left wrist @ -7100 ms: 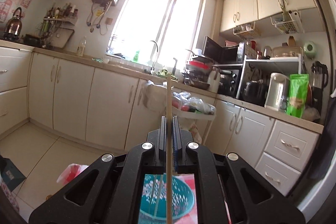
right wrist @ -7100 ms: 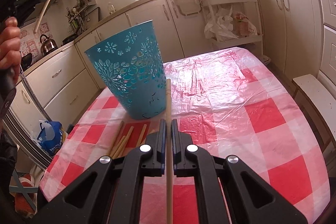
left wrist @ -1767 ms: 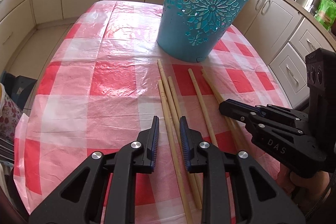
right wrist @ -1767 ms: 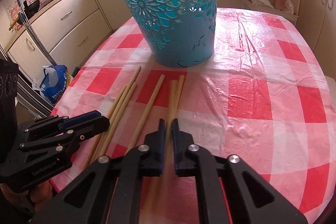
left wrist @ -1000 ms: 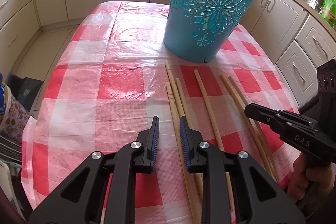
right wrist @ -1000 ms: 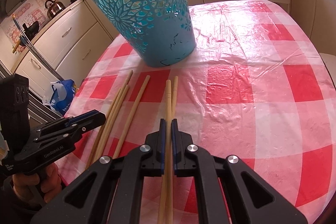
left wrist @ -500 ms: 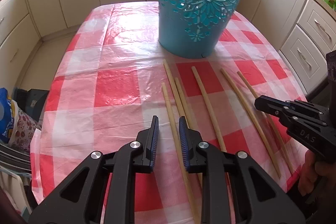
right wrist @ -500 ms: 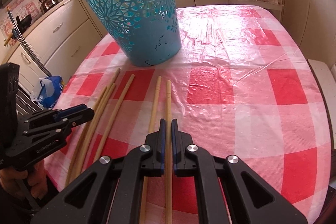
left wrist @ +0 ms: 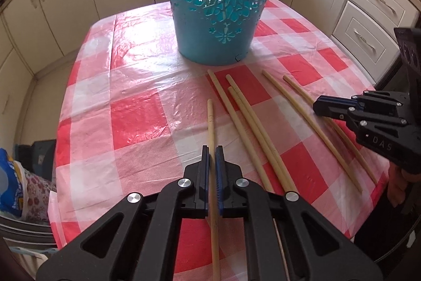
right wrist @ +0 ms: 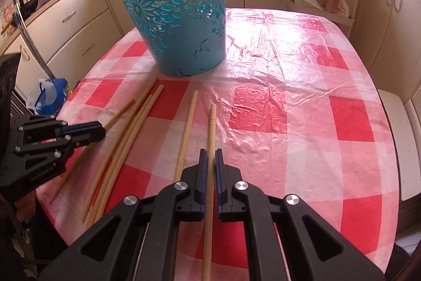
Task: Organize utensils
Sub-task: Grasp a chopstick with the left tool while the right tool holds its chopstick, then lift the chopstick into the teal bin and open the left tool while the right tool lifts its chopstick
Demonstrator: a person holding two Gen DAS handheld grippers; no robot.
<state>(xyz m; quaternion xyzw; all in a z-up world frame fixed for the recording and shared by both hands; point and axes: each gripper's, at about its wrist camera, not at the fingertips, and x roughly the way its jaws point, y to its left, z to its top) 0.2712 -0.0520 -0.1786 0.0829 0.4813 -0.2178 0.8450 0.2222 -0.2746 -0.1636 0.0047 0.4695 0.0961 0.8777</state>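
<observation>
Left wrist view: a chopstick (left wrist: 212, 149) is pinched lengthwise in the left gripper (left wrist: 212, 157) jaws, pointing toward the blue basket (left wrist: 218, 1) ahead on the table (left wrist: 136, 120). Another chopstick (right wrist: 210, 146) is pinched likewise by the right gripper (right wrist: 209, 159), the basket lying ahead-left.

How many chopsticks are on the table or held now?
6. The left gripper holds one chopstick; the right gripper holds another chopstick; a single loose chopstick lies beside that; three loose chopsticks lie between. Any inside the basket would be hidden.
</observation>
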